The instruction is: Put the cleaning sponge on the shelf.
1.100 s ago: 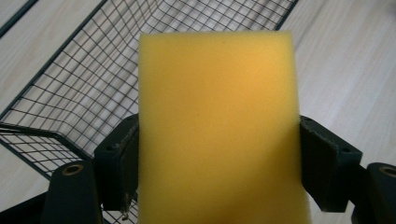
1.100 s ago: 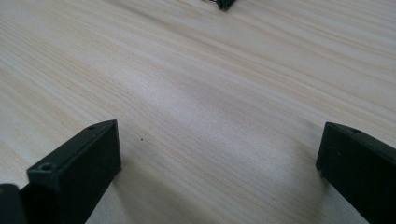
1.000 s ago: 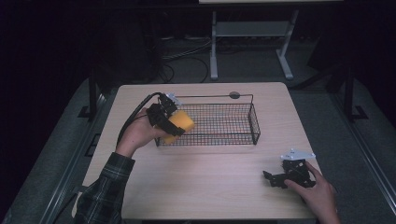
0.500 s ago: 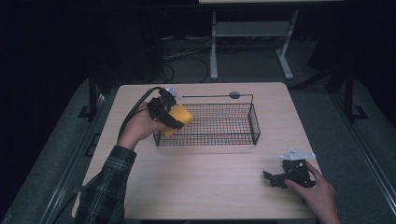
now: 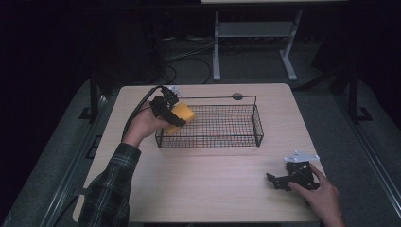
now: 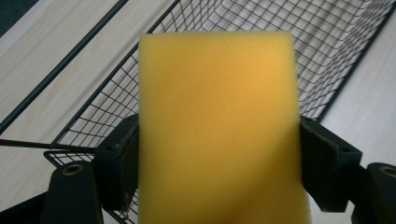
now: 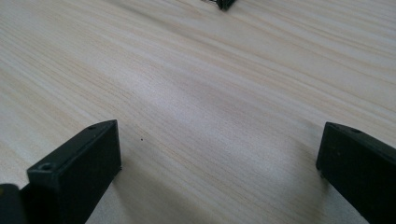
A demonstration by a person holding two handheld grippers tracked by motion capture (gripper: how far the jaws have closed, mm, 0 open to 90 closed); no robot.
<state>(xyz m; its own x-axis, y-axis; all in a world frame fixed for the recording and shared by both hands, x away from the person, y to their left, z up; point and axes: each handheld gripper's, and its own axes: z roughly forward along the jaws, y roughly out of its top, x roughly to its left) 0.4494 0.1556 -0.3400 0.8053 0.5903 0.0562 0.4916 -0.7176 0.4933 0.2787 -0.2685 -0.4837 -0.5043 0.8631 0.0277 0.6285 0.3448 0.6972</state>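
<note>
The left gripper grips a yellow sponge between its fingers, and compared with a second ago it has carried the sponge a little farther over the left end of the black wire basket, whose mesh lies just beyond the fingers. The right gripper rests unmoved on the tabletop, its fingers spread wide with only bare wood between them.

Lab — dark floor cables, stand
</note>
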